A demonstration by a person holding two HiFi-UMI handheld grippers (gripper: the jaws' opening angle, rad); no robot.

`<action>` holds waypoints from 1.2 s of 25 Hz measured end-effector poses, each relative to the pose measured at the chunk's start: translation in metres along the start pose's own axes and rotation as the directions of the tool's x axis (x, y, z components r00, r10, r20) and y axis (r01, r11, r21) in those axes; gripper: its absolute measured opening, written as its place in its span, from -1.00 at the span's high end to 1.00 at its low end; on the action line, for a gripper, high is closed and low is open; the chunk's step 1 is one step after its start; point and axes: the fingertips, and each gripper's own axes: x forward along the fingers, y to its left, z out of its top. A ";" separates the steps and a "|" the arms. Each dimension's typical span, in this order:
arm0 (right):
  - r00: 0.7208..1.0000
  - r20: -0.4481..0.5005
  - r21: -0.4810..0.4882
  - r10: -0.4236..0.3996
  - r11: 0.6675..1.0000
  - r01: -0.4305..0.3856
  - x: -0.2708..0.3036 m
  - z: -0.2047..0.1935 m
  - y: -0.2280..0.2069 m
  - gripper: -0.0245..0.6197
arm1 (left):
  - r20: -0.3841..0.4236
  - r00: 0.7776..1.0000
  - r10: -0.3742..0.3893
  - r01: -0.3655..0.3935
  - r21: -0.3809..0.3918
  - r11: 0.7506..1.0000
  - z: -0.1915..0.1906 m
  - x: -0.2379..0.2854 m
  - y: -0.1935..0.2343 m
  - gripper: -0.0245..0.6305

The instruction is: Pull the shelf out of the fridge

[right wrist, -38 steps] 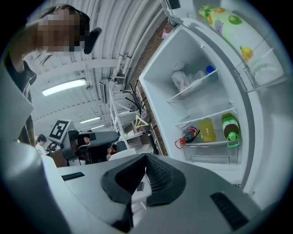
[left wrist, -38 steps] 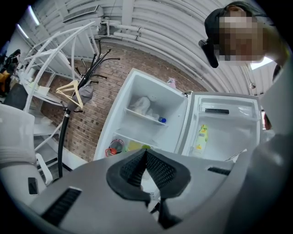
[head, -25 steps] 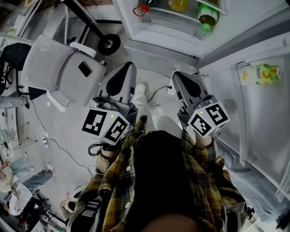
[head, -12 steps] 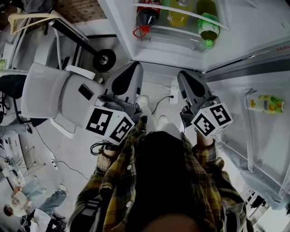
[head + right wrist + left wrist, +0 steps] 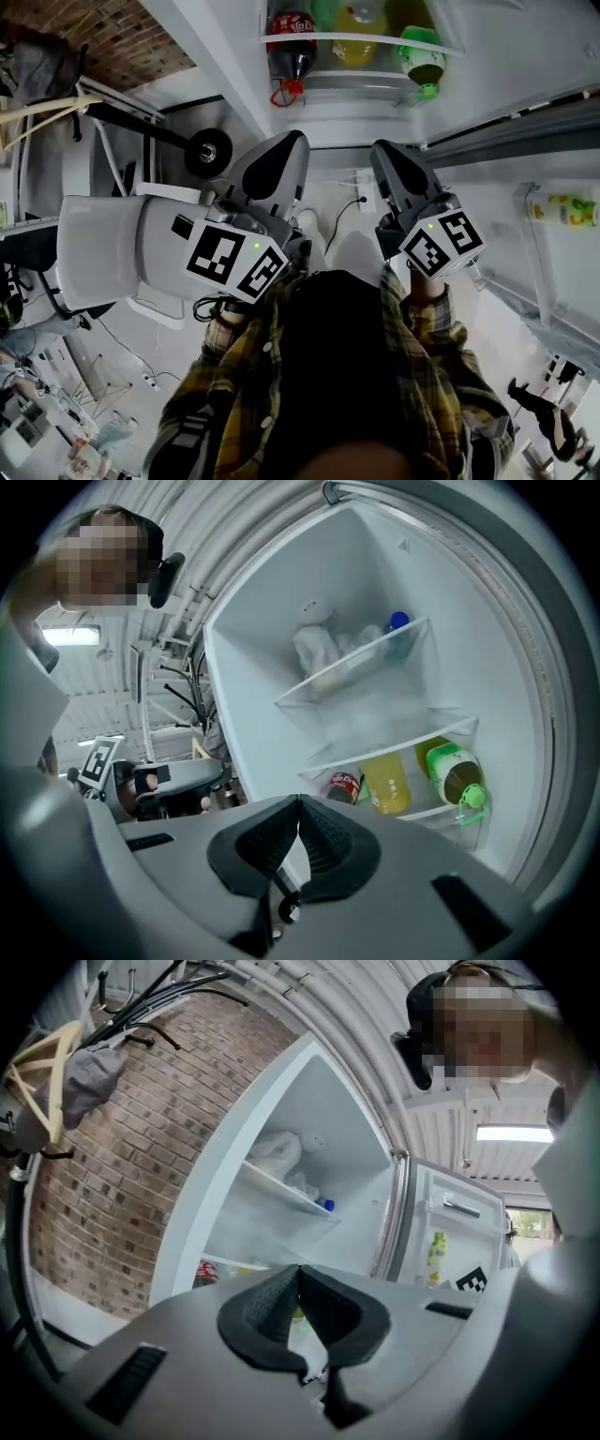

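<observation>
- White chair (image 5: 98,253) stands far left on the floor.
- Left gripper (image 5: 300,1271): fingers together, nothing between them.
- Right gripper (image 5: 300,803): fingers together, empty, facing the open fridge (image 5: 253,639).
- Shelf (image 5: 354,665) sits inside the fridge, well apart from both grippers, holding what may be a white bag.
- Green bottle (image 5: 457,778) stands lower right.

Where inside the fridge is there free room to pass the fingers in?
The middle shelf looks bare, below the upper shelf holding a white bag and blue-capped bottle. Underneath is crowded: cola bottle, yellow bottle, green bottle side by side.
</observation>
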 end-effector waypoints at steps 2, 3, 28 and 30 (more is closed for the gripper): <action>1.000 0.001 0.007 -0.017 1.000 0.017 0.002 0.001 -0.001 0.87 | -0.006 1.000 -0.021 0.021 -0.005 1.000 0.001 0.004 0.001 0.91; 1.000 0.003 0.011 -0.026 1.000 0.026 0.002 0.002 -0.002 0.87 | -0.011 0.999 -0.031 0.030 -0.009 0.999 0.001 0.005 0.000 0.91; 0.990 0.043 -0.076 0.138 0.988 -0.134 0.029 0.081 -0.074 0.87 | 0.082 0.995 0.065 -0.066 0.016 0.998 0.013 0.102 -0.028 0.91; 0.988 0.046 -0.069 0.150 0.987 -0.146 0.031 0.083 -0.075 0.87 | 0.082 0.994 0.075 -0.077 0.016 0.997 0.013 0.103 -0.028 0.91</action>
